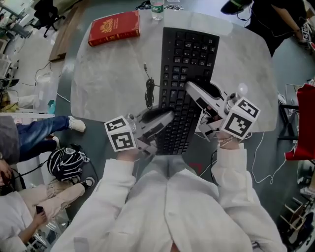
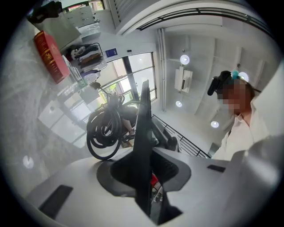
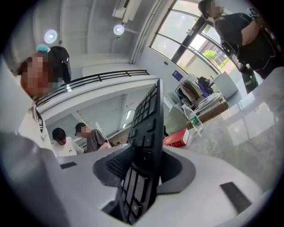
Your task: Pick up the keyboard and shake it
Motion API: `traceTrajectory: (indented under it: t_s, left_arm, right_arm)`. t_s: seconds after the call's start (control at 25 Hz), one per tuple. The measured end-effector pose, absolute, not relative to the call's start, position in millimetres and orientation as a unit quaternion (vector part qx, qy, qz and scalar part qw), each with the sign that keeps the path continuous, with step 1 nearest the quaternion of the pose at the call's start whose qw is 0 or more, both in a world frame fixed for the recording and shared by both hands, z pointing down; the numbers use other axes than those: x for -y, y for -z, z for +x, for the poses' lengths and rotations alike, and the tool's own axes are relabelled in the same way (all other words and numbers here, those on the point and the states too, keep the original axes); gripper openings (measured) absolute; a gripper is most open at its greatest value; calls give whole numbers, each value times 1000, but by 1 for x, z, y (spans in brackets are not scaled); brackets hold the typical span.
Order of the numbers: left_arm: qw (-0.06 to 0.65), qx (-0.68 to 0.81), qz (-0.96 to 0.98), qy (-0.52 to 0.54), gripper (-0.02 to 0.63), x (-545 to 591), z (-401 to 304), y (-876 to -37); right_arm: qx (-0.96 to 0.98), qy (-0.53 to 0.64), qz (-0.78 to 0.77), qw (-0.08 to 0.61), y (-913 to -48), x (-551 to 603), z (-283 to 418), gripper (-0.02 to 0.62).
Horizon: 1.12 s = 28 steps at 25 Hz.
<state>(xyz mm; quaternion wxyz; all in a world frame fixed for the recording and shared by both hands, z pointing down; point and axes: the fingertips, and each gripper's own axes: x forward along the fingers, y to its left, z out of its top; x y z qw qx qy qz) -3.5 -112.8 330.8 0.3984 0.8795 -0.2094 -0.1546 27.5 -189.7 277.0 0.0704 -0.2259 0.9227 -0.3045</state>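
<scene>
A black keyboard [image 1: 189,54] lies lengthwise on the round marble table [image 1: 108,74], its near end over the table's front edge. My left gripper [image 1: 165,119] is shut on that near end from the left. In the left gripper view the keyboard [image 2: 143,133] stands edge-on, pinched between the jaws of the left gripper [image 2: 144,177]. My right gripper [image 1: 197,98] reaches over the near right side. In the right gripper view the keyboard [image 3: 148,128] sits between the jaws of the right gripper [image 3: 142,177], keys facing left, with a dark gap on its right side, so the jaws look open around it.
A red book [image 1: 114,27] lies at the table's far left and a water bottle [image 1: 156,9] stands at the far edge. The keyboard's coiled cable [image 1: 149,91] lies left of it. A helmet [image 1: 66,162] and seated people are on the floor at left; another person [image 1: 266,19] stands far right.
</scene>
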Motion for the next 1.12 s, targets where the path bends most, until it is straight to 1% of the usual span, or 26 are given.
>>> traceTrajectory:
  t_s: [0.2,0.56,1.12]
  left_arm:
    - [423,226,867,134,94,114,-7,-359]
    - [473,241,840,112,94,125,-5,-400]
    - [485,268,830,68,94,128,-9,-446]
  right_arm:
    - [-908,338,-242,43,-313,196,26,164]
    - [-888,364,-281,6,-364,214,30,194]
    - [-861,396,-320,-13,-420,219,37,229]
